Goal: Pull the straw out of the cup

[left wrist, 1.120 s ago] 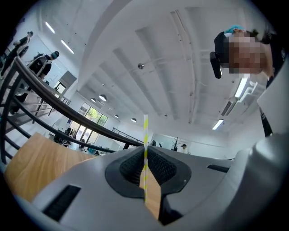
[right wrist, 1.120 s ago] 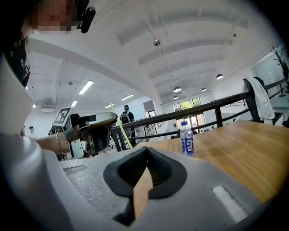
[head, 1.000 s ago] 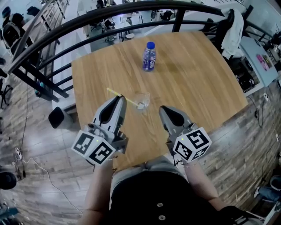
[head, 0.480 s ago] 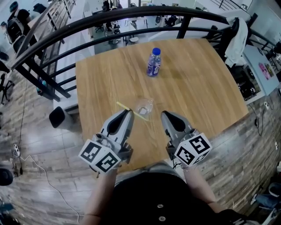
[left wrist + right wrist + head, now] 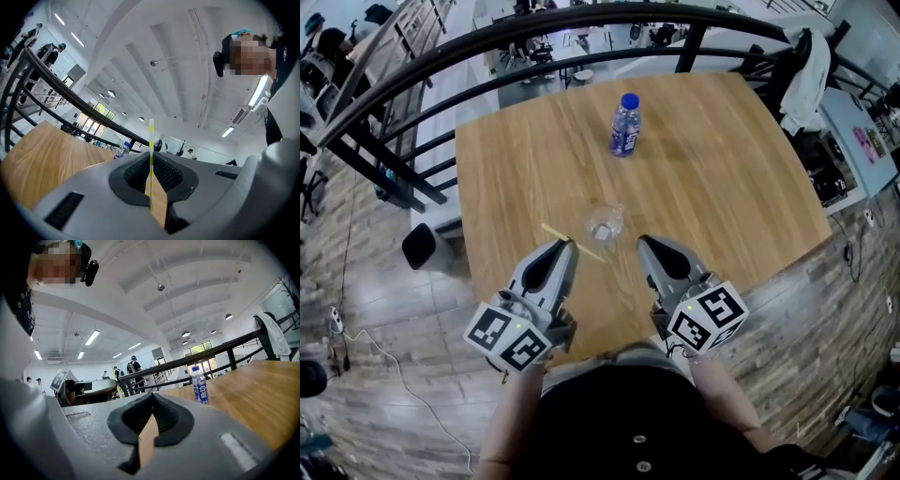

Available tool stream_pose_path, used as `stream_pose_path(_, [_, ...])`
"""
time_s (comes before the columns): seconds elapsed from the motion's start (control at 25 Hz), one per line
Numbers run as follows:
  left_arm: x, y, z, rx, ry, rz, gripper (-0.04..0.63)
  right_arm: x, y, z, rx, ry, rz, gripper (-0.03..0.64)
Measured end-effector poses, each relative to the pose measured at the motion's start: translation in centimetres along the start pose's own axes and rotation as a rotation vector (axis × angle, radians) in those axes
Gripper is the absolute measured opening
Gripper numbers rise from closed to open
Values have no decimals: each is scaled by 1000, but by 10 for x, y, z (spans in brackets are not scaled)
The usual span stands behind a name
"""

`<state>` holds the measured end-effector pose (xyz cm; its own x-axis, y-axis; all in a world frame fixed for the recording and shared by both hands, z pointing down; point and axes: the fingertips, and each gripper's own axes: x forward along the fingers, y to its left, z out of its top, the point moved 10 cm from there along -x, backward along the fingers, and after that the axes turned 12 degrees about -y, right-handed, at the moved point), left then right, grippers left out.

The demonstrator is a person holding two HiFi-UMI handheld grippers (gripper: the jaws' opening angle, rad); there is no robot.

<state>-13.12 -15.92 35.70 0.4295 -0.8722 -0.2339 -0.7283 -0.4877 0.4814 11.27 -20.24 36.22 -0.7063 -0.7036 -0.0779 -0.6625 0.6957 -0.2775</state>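
Observation:
A thin yellow-and-white straw lies slanted just above the wooden table, and my left gripper is shut on it near its middle. In the left gripper view the straw stands upright, pinched between the closed jaws. The clear plastic cup stands upright on the table just right of the straw, and the straw's lower end lies outside it. My right gripper is shut with nothing in it, close to the cup's near right side; its jaws meet on bare air.
A water bottle with a blue cap stands at the far middle of the table, also seen as the bottle. A black railing curves behind the table. A white cloth hangs at the far right.
The straw's lower end sat in the cup a second ago; it is now outside it. Both grippers have drawn back toward me, the left carrying the straw.

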Motion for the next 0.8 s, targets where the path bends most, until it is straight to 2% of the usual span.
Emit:
stream_pose_path(0.44, [2, 5, -6, -11, 27, -3, 35, 4, 2, -4, -20, 22, 19, -3])
stream_pose_path(0.8, [3, 7, -11, -11, 38, 9, 35, 4, -1, -10, 6, 26, 24, -3])
